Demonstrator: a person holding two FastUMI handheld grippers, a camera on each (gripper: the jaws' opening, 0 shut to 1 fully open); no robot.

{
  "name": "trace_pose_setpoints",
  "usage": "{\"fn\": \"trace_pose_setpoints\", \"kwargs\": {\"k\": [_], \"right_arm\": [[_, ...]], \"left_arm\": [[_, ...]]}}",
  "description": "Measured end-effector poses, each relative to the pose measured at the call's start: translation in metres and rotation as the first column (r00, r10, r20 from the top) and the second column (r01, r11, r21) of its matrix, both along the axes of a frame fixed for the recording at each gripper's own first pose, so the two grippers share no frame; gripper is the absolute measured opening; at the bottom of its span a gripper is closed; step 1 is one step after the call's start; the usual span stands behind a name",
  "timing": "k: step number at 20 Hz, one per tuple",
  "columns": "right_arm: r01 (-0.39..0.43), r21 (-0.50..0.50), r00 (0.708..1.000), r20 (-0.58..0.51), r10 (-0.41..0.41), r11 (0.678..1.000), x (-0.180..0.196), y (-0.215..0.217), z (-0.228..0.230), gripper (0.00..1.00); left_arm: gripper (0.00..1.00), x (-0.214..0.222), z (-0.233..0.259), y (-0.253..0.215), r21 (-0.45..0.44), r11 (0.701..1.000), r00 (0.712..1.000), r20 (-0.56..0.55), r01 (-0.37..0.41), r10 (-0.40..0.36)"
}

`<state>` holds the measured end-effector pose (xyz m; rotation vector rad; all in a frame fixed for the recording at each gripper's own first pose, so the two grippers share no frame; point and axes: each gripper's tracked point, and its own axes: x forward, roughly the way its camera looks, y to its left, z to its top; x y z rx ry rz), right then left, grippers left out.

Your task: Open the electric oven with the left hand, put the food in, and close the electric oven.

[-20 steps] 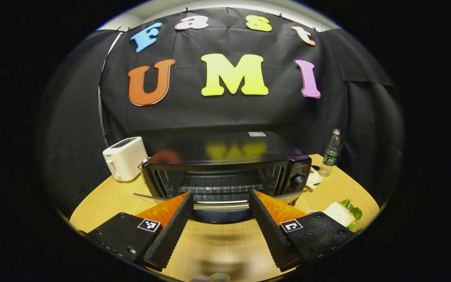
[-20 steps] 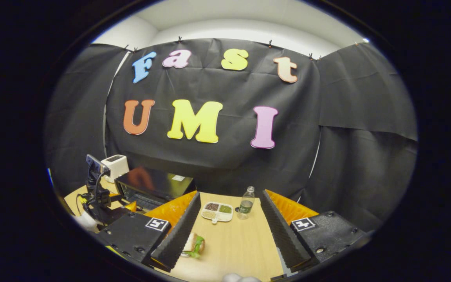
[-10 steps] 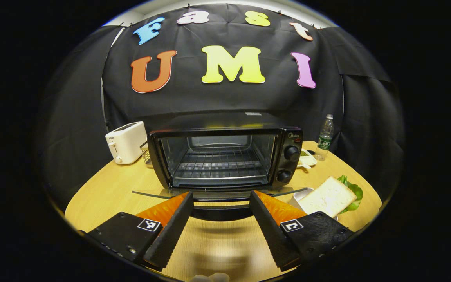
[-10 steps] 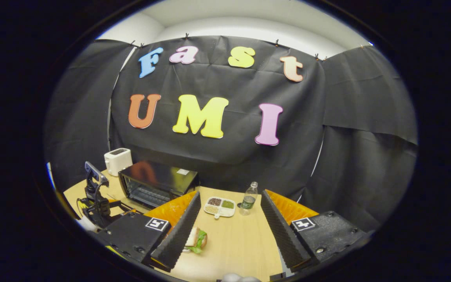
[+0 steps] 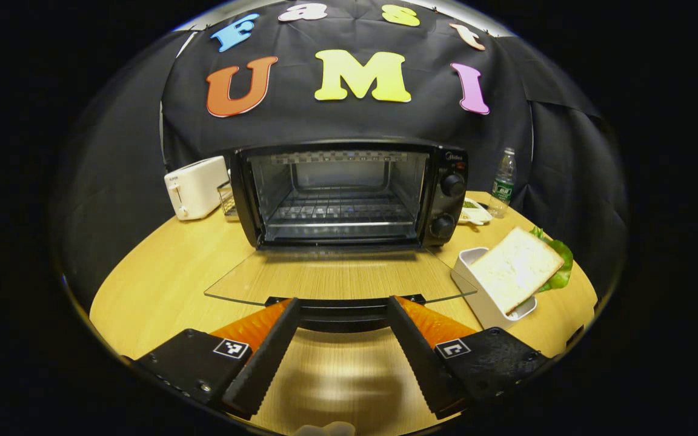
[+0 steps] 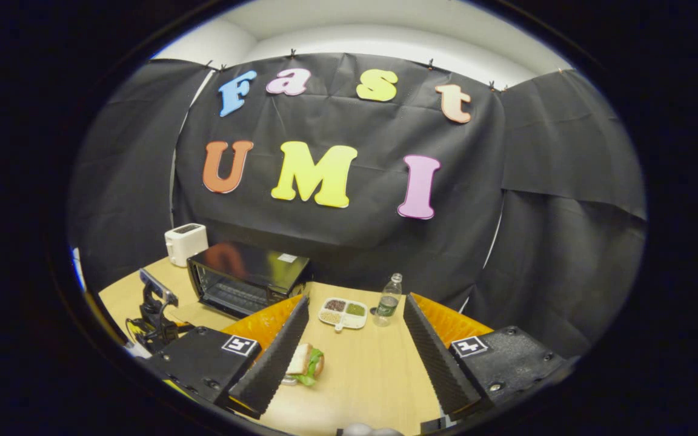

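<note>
The left gripper (image 5: 342,309) is spread wide, its fingers flanking the door handle (image 5: 343,315) of the electric oven (image 5: 349,194), whose glass door (image 5: 337,278) lies flat. The sandwich (image 5: 515,266) rests on a white tray (image 5: 476,297) to the right. The right gripper (image 6: 354,312) hangs wide above the table (image 6: 361,375), holding nothing.

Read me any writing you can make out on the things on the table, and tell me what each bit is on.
Nothing on the table reads clearly.
Electric oven: brand mark at its top right corner, too small to read.
Toaster: small mark on its front, blurred.
Water bottle: label too small to read.
Sticker on the oven's top: too small to read.
</note>
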<state>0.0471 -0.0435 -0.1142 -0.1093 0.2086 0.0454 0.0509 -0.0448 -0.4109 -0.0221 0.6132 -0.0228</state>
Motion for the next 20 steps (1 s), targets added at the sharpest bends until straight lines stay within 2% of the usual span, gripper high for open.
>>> {"fn": "trace_pose_setpoints", "kwargs": {"k": [2,3,4,7,10,15,19,20], "right_arm": [[0.006,-0.006,1.0,-0.014,-0.006,1.0,-0.001,-0.002,-0.006,0.95],[0.006,-0.011,1.0,-0.026,-0.006,1.0,-0.001,-0.002,-0.009,1.0],[0.006,-0.017,1.0,-0.031,-0.006,1.0,-0.001,-0.004,-0.011,0.95],[0.001,-0.04,0.999,-0.051,-0.003,0.999,-0.002,-0.004,-0.018,0.96],[-0.004,-0.04,0.998,-0.058,0.002,0.999,0.001,-0.003,-0.023,0.95],[-0.029,-0.007,0.995,-0.094,0.028,1.0,0.01,-0.002,-0.042,0.96],[-0.05,0.043,0.984,-0.166,0.056,0.998,0.019,0.001,-0.086,0.96],[-0.055,0.066,0.979,-0.192,0.067,0.996,0.02,0.003,-0.102,1.0]], "left_arm": [[0.96,-0.004,-0.012,0.004,-0.034,0.999,0.999,-0.03,-0.026,0.025],[0.96,-0.004,-0.019,0.004,-0.044,0.998,0.998,-0.045,-0.034,0.032],[0.96,-0.006,-0.023,0.003,-0.047,0.998,0.998,-0.053,-0.036,0.034],[0.97,-0.009,-0.026,0.0,-0.025,0.999,0.999,-0.044,-0.021,0.02],[0.96,-0.011,-0.018,0.007,-0.012,0.999,0.999,-0.025,-0.045,0.045],[0.96,-0.012,0.033,0.019,0.018,0.998,0.996,0.065,-0.066,0.065],[0.96,-0.015,0.102,0.028,0.028,0.997,0.982,0.176,-0.077,0.071],[0.96,-0.018,0.12,0.031,0.039,0.996,0.977,0.204,-0.077,0.067]]}}
